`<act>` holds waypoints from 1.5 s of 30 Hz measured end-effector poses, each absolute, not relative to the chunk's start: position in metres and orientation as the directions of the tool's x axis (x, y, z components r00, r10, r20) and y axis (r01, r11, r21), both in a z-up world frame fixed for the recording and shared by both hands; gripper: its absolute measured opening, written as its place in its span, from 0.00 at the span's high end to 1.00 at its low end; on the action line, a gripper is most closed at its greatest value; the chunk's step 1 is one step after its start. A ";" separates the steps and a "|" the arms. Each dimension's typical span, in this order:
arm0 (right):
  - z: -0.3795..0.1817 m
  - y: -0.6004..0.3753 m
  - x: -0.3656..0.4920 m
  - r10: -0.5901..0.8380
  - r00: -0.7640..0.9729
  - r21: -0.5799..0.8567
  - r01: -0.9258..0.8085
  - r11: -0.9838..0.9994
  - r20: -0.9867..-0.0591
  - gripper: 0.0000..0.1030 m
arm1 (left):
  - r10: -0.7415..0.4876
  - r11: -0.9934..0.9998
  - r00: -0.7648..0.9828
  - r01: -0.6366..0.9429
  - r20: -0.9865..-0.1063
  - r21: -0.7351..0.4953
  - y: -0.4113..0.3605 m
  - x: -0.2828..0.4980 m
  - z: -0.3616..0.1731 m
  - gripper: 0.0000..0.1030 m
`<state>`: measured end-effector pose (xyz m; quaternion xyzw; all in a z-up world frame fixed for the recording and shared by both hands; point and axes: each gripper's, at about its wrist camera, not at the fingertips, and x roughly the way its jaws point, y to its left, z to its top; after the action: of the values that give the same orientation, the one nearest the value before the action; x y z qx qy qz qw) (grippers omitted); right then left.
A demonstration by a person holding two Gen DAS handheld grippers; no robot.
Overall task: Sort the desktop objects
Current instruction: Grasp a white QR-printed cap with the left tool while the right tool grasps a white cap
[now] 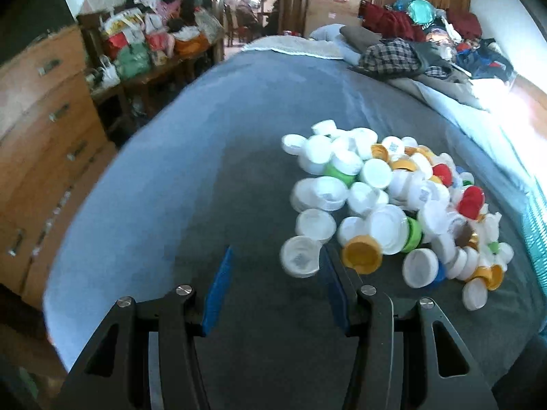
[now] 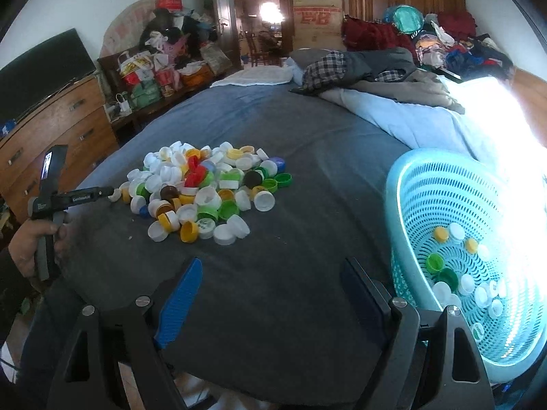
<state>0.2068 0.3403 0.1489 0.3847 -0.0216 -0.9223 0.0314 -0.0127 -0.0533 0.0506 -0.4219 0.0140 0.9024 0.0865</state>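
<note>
Caps (image 2: 205, 191) mostly white, some yellow, green, red; basket (image 2: 427, 184) turquoise; blanket (image 2: 307, 136) grey.

Little is showing as readable. In the right wrist view, white lettering is running along the dark body of the left tongs (image 2: 114, 194), but it is too small to make out. Red print is showing on the cardboard box (image 2: 317, 17) by the doorway, blurred beyond reading. Grey marks on some white caps (image 1: 301, 259) are staying illegible.

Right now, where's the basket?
Right wrist view, right side: the basket sits on the bed, right of the cap pile, with some caps inside.
</note>
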 end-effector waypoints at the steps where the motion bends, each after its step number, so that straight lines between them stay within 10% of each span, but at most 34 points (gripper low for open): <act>1: 0.147 0.339 0.206 -0.078 -0.698 0.066 0.044 -0.997 -0.712 0.16 | 0.163 -0.981 -0.624 -0.183 -0.764 -0.060 -0.054 -0.013 0.051 0.55; 8: 0.138 0.331 0.199 -0.108 -0.680 0.087 0.065 -0.994 -0.725 0.16 | 0.244 -0.954 -0.547 -0.286 -0.801 -0.095 -0.041 -0.030 0.027 0.57; 12: 0.136 0.323 0.197 -0.157 -0.667 0.109 0.113 -0.988 -0.728 0.28 | 0.263 -0.951 -0.541 -0.283 -0.799 -0.122 -0.041 -0.034 0.025 0.76; 16: 0.126 0.320 0.183 -0.236 -0.642 0.190 0.141 -0.971 -0.730 0.42 | 0.276 -0.952 -0.538 -0.268 -0.796 -0.149 -0.045 -0.028 0.028 0.76; 32: 0.061 0.340 0.074 -0.407 -0.569 0.504 -0.016 -0.863 -0.715 0.44 | 0.294 -0.951 -0.522 -0.247 -0.800 -0.189 -0.048 -0.024 0.029 0.76; 40: 0.045 0.319 0.074 -0.337 -0.563 0.409 -0.002 -0.913 -0.755 0.89 | 0.280 -0.955 -0.525 -0.238 -0.804 -0.177 -0.047 -0.024 0.030 0.76; 45: 0.077 0.306 0.093 -0.285 -0.628 0.300 0.086 -0.950 -0.724 0.89 | 0.282 -0.956 -0.540 -0.230 -0.793 -0.183 -0.050 -0.015 0.037 0.76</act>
<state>0.0930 0.3064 0.0772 0.4184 -0.1192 -0.8944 0.1038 -0.0153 -0.0496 0.0367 -0.4567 -0.0283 0.8771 0.1458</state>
